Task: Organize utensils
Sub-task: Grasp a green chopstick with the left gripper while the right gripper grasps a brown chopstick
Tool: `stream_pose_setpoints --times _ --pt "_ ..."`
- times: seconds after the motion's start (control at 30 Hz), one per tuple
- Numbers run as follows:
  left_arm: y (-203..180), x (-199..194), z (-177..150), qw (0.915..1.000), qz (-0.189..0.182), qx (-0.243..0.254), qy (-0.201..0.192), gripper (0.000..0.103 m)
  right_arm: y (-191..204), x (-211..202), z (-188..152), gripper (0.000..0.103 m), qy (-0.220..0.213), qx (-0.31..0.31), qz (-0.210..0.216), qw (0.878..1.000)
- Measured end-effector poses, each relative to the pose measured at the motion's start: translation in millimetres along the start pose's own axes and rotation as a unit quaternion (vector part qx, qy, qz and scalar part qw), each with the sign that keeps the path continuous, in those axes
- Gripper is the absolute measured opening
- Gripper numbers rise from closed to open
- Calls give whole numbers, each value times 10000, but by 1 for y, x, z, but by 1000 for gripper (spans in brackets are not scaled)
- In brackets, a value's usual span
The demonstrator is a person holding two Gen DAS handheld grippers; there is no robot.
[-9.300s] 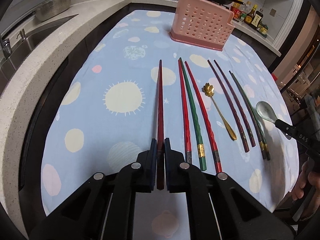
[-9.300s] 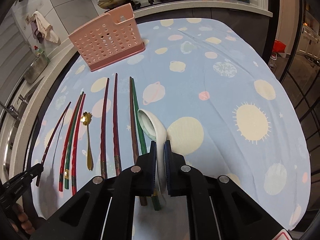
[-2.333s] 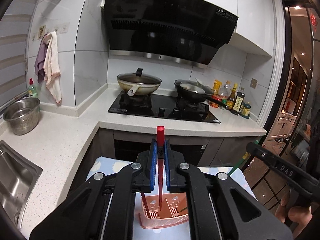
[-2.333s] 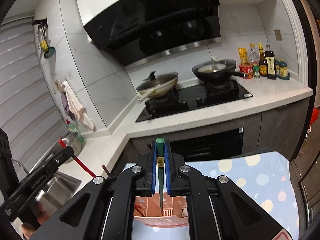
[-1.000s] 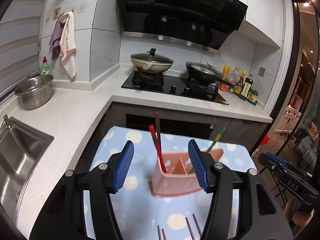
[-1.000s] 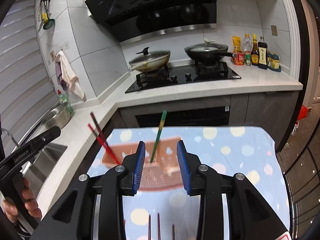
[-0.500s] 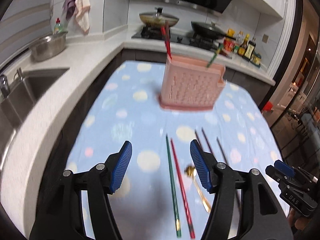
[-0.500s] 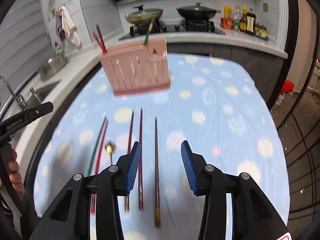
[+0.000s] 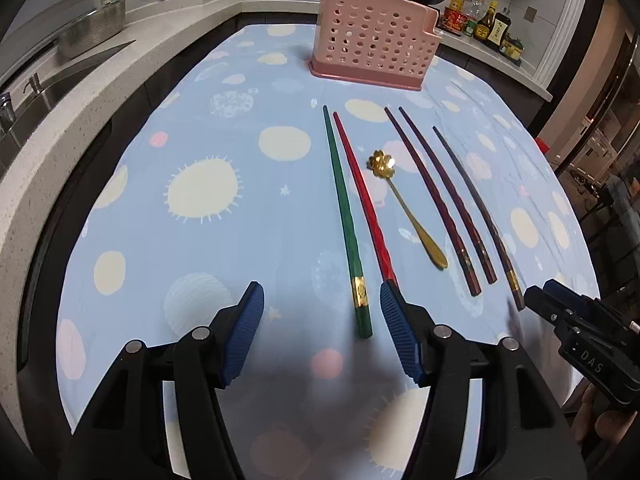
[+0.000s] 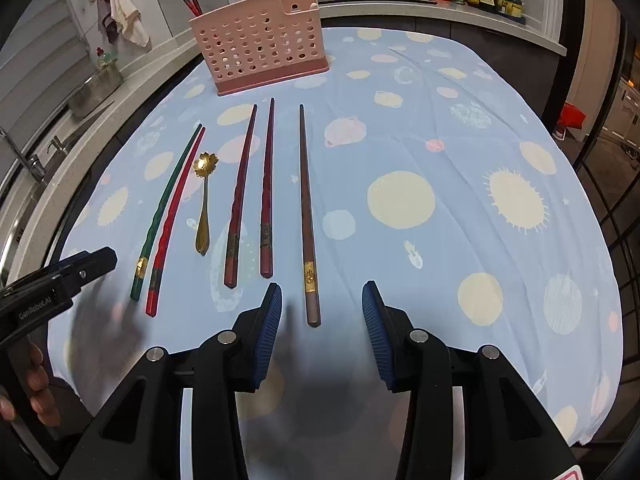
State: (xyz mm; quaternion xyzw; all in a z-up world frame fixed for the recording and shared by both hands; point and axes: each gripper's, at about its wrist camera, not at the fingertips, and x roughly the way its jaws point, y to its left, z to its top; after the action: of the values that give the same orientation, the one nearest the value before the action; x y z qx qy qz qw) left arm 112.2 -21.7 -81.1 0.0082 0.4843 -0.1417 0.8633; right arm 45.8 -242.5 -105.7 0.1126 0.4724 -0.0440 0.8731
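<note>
Green chopstick (image 9: pixel 347 224) end between left jaws; brown chopstick (image 10: pixel 307 216) between right.

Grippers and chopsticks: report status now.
Left gripper open, over green chopstick. Right gripper open, over brown chopstick. Five chopsticks and gold spoon on cloth; some chopsticks already in pink holder. Nothing in the way.

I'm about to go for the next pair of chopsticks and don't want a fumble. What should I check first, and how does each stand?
1. Left gripper open: ok.
2. Right gripper open: ok.
3. Green chopstick end between the left jaws: ok.
4. Brown chopstick end between the right jaws: ok.
5. Red chopstick clear of the left grasp: not ok, its end runs under one finger.
6. Free room in the pink holder: cannot tell.
</note>
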Motion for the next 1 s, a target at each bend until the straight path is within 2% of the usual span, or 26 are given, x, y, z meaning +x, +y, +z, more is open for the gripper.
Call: stream_pose_setpoints --times 0.43,0.63,0.73,0.8,1.0 --pt "-6 17 -8 9996 154 217 79 57 6 11 -2 41 75 -71 -19 9999" --pt "-10 23 -7 9991 256 349 21 55 9 17 0 37 74 -163 -44 9998" --pt "-11 23 -6 9990 252 368 6 51 10 19 0 33 79 -172 -49 9998" --pt "-11 23 -5 9990 232 376 -5 44 9 20 2 30 71 -167 -50 9998" --pt "-14 24 -4 9989 207 410 -4 33 8 23 4 25 58 -143 -52 9999"
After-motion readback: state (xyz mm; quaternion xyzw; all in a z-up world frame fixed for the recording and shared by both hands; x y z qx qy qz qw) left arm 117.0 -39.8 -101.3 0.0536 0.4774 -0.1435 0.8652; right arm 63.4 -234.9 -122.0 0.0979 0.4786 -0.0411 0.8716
